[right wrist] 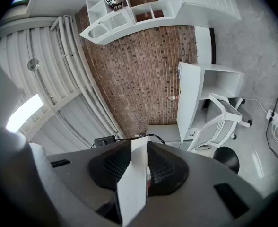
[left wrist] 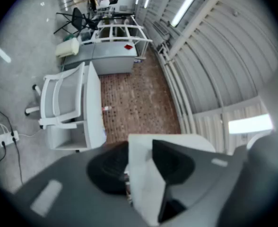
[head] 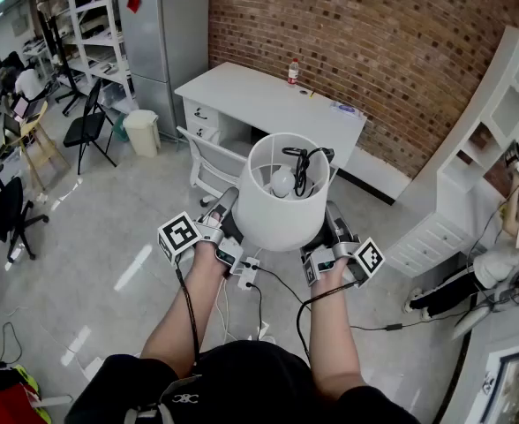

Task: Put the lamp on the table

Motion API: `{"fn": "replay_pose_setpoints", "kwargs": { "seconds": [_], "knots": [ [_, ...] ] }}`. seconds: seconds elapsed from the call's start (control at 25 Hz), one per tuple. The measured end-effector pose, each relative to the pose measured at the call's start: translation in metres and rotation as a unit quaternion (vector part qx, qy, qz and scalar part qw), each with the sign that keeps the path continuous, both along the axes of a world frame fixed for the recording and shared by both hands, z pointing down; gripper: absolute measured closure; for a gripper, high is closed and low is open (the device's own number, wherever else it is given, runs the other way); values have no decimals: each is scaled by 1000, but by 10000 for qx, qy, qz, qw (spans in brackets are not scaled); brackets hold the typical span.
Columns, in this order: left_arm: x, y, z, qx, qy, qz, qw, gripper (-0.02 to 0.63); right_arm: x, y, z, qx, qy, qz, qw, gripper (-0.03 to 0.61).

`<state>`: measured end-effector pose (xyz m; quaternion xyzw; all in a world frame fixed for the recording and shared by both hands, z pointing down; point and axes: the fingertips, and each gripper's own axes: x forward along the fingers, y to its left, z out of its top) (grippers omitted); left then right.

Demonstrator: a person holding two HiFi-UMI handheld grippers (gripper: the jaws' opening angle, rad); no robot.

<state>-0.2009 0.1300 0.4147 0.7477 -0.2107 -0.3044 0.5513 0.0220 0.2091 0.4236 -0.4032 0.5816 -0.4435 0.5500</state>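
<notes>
I hold the lamp (head: pixel 282 203) in the air above the floor, its white drum shade open towards me. A bulb (head: pixel 282 182) and a coiled black cord (head: pixel 305 164) lie inside the shade. My left gripper (head: pixel 228 208) is shut on the shade's left wall (left wrist: pixel 143 174). On the opposite side, my right gripper (head: pixel 334 219) pinches the right wall (right wrist: pixel 134 186) between its black pads. The white table (head: pixel 242 91) stands ahead against the brick wall, with a small bottle (head: pixel 293 71) on its far edge.
A white chair (head: pixel 208 162) stands between me and the table. A power strip (head: pixel 246 274) and cables lie on the floor under the lamp. A grey fridge (head: pixel 167 42) and a bin (head: pixel 142 132) are at the left, white shelving (head: pixel 507 140) at the right.
</notes>
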Motion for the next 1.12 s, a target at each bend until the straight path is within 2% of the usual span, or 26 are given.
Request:
{"fn": "replay_pose_setpoints", "kwargs": {
  "seconds": [0.36,0.6,1.12],
  "knots": [
    [40,-6,8,-62,-89,-35,9999,460,40,-6,10,-135,56,-63,9999,480],
    [81,-7,13,-142,-160,-124,9997,460,83,-12,18,-205,32,-206,9996,480],
    [105,-34,18,-133,-160,-314,9993,460,110,-44,24,-278,79,-419,9987,479]
  ]
}}
